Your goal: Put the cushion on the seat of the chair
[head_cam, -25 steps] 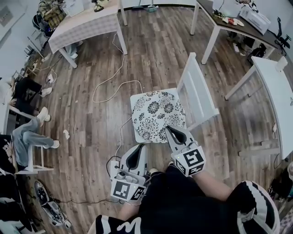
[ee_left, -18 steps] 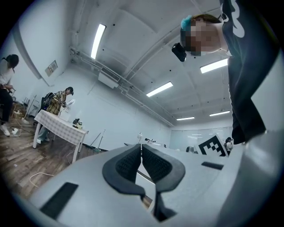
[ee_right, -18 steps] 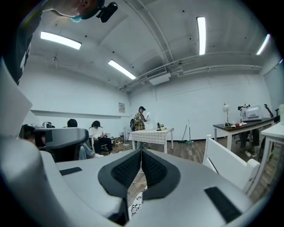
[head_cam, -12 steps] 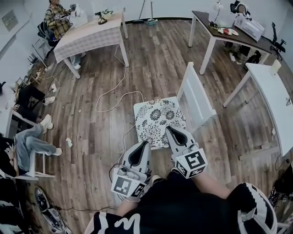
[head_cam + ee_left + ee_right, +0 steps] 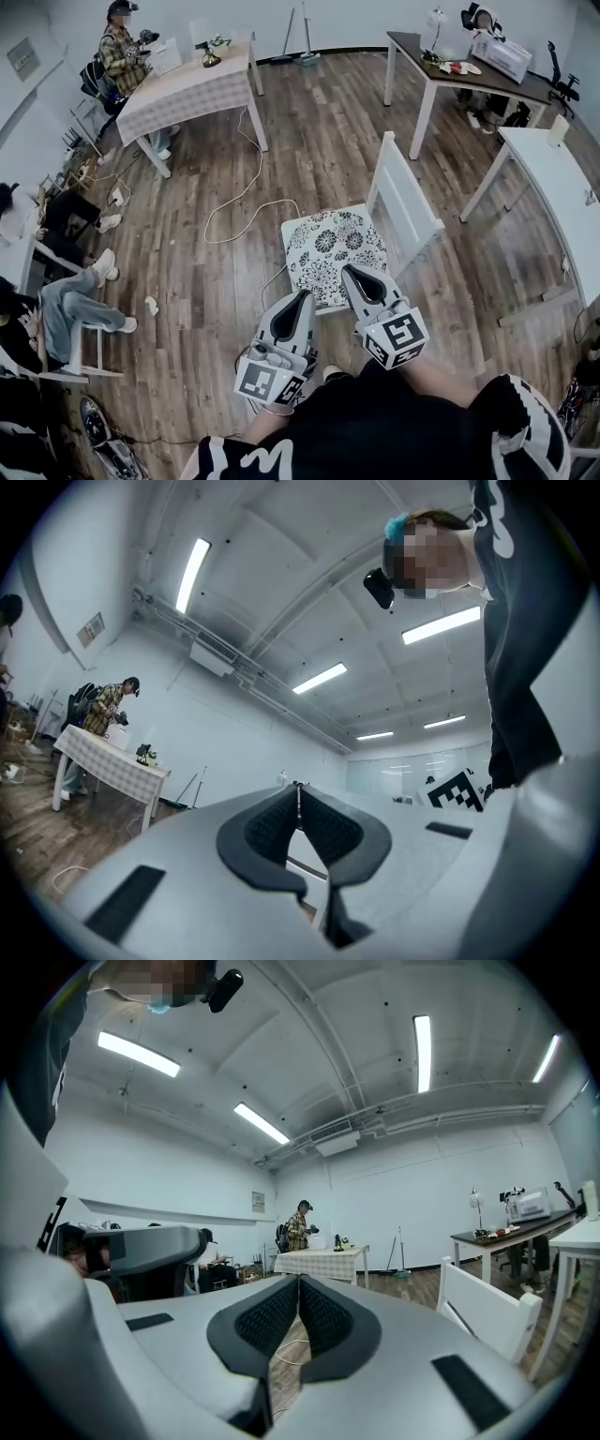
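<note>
Below the person's head camera, two shut grippers hung at the near edge of a cushion lying on a chair seat.

Nearest, the grey left gripper (image 5: 304,300) and the grey right gripper (image 5: 350,273) were side by side, each with its jaws pressed together and nothing between them. Just past them, the square black-and-white floral cushion (image 5: 336,248) lay flat on the seat of the white wooden slat-backed chair (image 5: 406,197). The right gripper's tips overlapped the cushion's near edge in the head view, and the left gripper's tips sat just beside its near-left corner. Farther off, a white cable (image 5: 246,204) looped across the brown plank floor (image 5: 187,244) towards a checked-cloth table (image 5: 187,86).
</note>
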### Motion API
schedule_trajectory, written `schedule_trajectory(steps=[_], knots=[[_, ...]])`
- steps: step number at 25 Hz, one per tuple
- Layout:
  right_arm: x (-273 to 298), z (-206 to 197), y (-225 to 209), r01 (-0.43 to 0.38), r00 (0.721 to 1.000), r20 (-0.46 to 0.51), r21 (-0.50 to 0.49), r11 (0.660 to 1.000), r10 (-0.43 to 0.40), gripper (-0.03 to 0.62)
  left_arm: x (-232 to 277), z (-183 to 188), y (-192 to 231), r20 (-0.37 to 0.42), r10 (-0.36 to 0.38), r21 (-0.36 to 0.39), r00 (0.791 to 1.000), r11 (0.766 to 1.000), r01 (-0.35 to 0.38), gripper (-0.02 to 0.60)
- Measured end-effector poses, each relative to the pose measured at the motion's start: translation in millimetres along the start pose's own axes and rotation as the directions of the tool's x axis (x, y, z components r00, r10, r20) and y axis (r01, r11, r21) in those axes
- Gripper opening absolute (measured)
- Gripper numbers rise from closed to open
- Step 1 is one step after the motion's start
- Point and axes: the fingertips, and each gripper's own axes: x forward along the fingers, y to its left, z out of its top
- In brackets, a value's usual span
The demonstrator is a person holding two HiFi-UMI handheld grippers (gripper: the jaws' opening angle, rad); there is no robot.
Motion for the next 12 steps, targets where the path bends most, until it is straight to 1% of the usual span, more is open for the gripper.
schedule_trajectory(steps=[4, 12], knots=[[-8, 7, 2, -0.005, 1.000, 0.024, -0.004, 1.000, 0.005, 0.023, -2, 7, -8, 0.008, -0.003, 0.024, 1.000, 1.000, 0.003, 0.014], [-52, 13, -8, -0.001, 1.000, 0.029, 0.005, 1.000, 0.001, 0.023, 1, 2, -41, 0.001, 0.009, 0.023, 1.000, 1.000, -0.009, 0.014]])
